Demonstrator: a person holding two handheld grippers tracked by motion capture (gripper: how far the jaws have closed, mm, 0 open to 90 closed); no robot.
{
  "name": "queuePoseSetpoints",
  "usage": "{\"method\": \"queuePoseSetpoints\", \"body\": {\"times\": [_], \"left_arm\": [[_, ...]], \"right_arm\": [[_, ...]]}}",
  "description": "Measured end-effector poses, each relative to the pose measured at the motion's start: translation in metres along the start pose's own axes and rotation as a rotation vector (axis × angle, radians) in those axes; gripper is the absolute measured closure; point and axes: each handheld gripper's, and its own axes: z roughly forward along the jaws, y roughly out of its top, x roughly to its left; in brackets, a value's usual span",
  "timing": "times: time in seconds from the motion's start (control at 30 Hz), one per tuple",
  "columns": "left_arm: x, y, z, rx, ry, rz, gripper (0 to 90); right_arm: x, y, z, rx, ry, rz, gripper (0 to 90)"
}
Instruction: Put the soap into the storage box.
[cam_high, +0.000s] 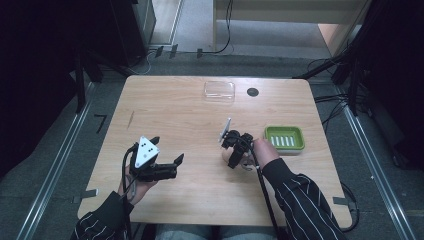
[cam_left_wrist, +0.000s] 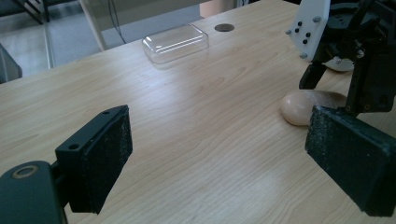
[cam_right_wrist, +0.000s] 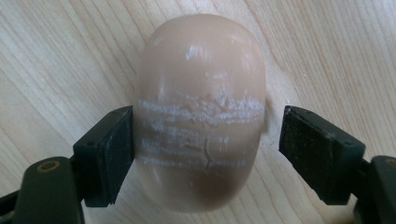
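Observation:
A beige oval bar of soap (cam_right_wrist: 201, 112), scuffed with white streaks across its middle, lies on the wooden table (cam_high: 175, 115). My right gripper (cam_right_wrist: 210, 144) points down over the soap (cam_high: 233, 159) with a jaw on each side of it. Its left pad (cam_right_wrist: 114, 154) sits at the soap's edge, while a gap shows between the soap and the right pad (cam_right_wrist: 308, 149). The soap (cam_left_wrist: 303, 105) rests on the wood under the right gripper (cam_left_wrist: 338, 88). My left gripper (cam_high: 167, 149) hovers at the front left, open and holding nothing (cam_left_wrist: 224, 154).
A green soap dish (cam_high: 284, 138) with a slotted white insert stands just right of the right hand. A clear plastic lid (cam_high: 219, 91) lies near the far edge, with a small black round mark (cam_high: 252, 92) beside it. Bare wood lies between the two grippers.

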Motion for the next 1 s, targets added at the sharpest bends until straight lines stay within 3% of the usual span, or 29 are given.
{"method": "queuePoseSetpoints", "body": {"times": [0.2, 0.37, 0.63, 1.0], "left_arm": [[0.000, -0.001, 0.000, 0.002, -0.011, 0.004, 7.9], [0.000, -0.001, 0.000, 0.009, -0.011, 0.005, 8.1], [0.001, -0.001, -0.001, 0.008, -0.035, 0.025, 8.8], [0.001, -0.001, -0.001, 0.018, -0.039, 0.032, 8.8]], "right_arm": [[0.002, 0.004, 0.004, 0.015, 0.028, -0.012, 32.4], [0.002, 0.004, 0.003, 0.026, 0.029, -0.002, 33.4], [0.003, 0.004, 0.001, 0.027, 0.030, -0.045, 33.6], [0.000, -0.004, -0.011, 0.013, 0.026, -0.058, 33.6]]}}
